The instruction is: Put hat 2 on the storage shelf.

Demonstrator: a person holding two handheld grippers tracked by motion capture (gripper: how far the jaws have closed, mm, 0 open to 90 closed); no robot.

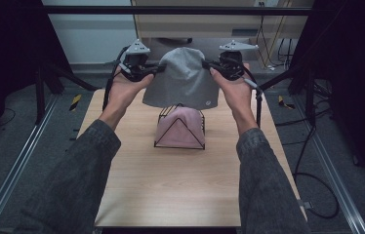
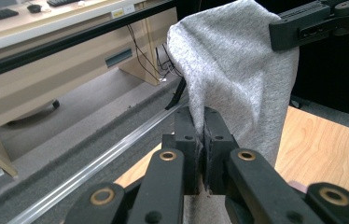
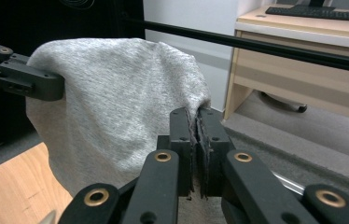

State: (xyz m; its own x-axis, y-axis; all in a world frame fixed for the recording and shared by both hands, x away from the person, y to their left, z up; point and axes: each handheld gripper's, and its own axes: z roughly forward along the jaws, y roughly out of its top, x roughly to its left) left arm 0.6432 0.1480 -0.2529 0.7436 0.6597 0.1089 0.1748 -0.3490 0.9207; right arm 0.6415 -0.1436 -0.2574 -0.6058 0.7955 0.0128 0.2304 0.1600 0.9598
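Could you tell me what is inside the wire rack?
A folded pink cloth sits inside the wire rack. The grey hat held above hides the rack's far end, so anything there cannot be seen.

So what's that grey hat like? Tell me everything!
The hat is a soft, speckled grey knit beanie with a small round badge near its lower edge. It hangs in the air above the wire rack, not touching it. The left tool and right tool are each shut on one side of it, so its rounded top droops and creases between them.
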